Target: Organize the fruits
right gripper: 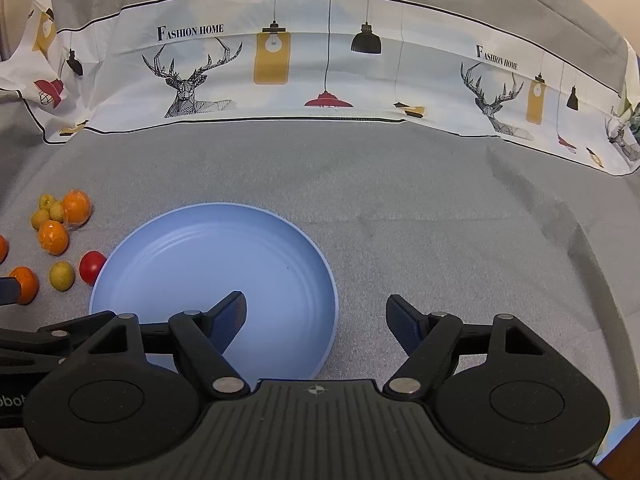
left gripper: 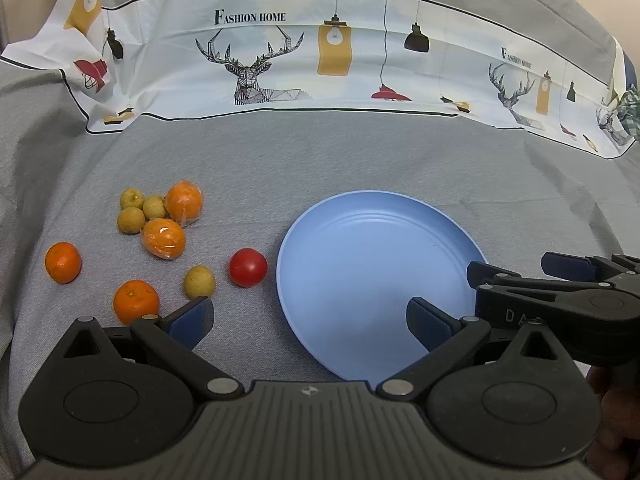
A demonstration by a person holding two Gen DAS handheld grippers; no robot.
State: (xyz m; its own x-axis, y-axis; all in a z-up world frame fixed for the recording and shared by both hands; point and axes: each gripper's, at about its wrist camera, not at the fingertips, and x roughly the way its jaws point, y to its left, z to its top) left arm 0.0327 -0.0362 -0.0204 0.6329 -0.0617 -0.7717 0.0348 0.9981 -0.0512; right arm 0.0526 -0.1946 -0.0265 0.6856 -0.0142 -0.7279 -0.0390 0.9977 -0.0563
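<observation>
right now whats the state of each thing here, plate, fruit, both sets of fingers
blue plate: empty, flat on the grey cloth
red tomato: loose on the cloth, just left of the plate
two wrapped oranges: in clear film, touching
two bare oranges: unwrapped, apart
four small yellow fruits: three clustered, one alone
left gripper: fingers open, holding nothing
right gripper: fingers open, holding nothing
</observation>
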